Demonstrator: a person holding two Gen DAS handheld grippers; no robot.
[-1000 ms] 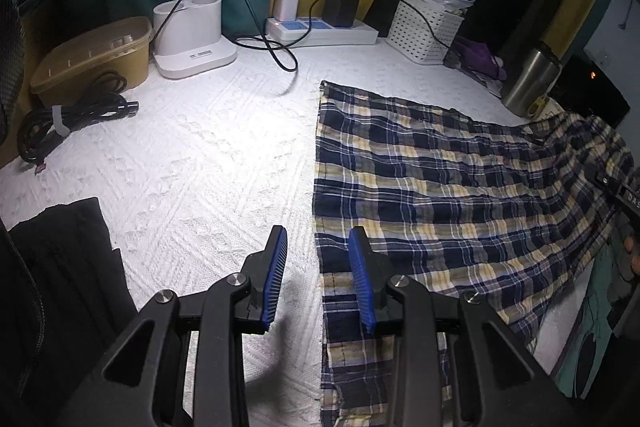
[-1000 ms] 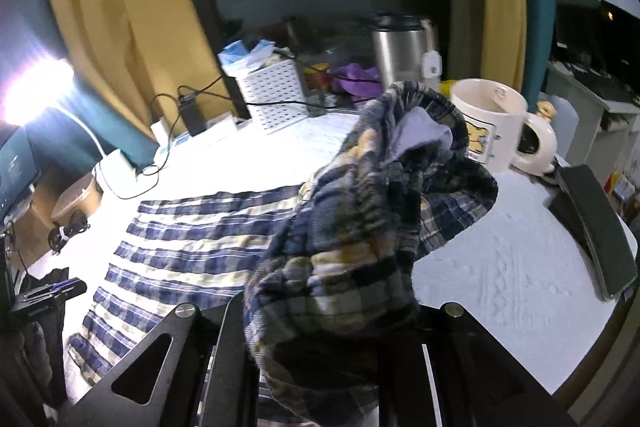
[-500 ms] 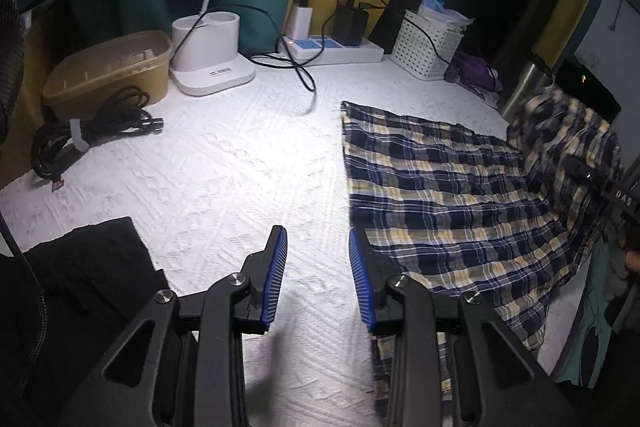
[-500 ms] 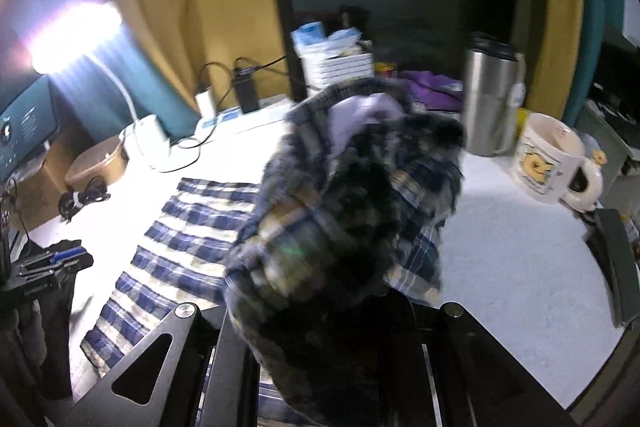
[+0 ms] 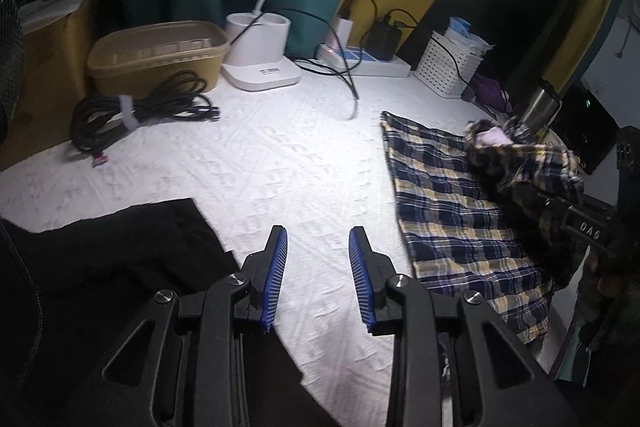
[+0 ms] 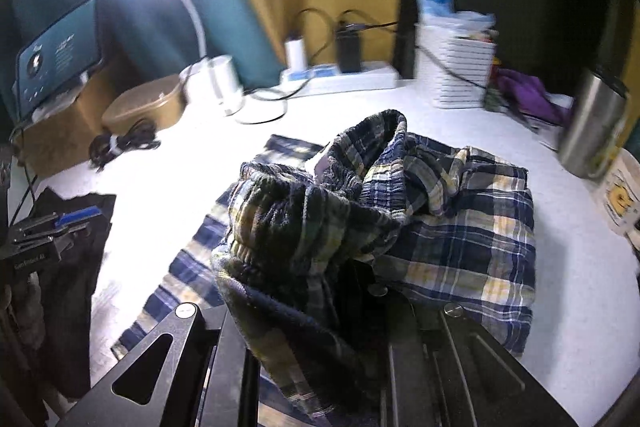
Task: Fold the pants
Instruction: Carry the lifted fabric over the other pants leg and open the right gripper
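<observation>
While the plaid pants [image 6: 460, 227] lie partly flat on the white bench [image 5: 280, 155], we pinch their bunched waistband tight in our right gripper [image 6: 320, 267]. Our left gripper [image 5: 316, 267] hovers beside them, jaws apart, holding nothing.

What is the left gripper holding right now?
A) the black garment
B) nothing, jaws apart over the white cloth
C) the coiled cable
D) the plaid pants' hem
B: the left gripper has its blue pads apart with only the white tablecloth showing between them; the plaid pants lie off to one side, bunched in the right gripper.
</observation>
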